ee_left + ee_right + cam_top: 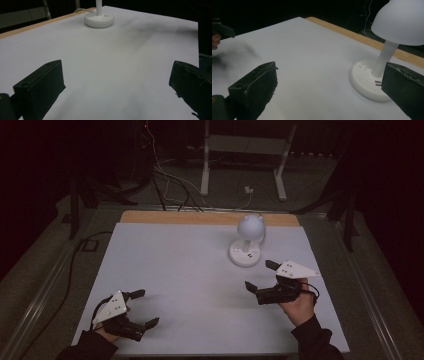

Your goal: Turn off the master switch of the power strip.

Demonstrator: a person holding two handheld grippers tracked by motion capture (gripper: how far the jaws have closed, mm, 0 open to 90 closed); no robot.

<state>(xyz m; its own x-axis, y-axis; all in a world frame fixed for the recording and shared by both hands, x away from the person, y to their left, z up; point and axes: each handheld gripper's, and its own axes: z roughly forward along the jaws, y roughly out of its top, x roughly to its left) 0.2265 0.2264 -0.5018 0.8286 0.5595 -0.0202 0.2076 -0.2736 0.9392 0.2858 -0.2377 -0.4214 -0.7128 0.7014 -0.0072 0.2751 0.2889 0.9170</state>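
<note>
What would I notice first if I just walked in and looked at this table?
The white lamp stands alone toward the far right of the pale table, its round shade bowed over a disc base. Next you'd see the two black grippers at the near edge, the left gripper and the right gripper, both open and holding nothing. The right one is much nearer the lamp.

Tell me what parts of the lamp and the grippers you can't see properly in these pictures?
- Lamp: in the left gripper view the top edge cuts off its shade.
- Lamp base: in the right gripper view the right gripper's own jaw covers its near right part.
- Base buttons: too small to read in the high view.
- Left gripper: in the right gripper view, blurred at the left edge.
</note>
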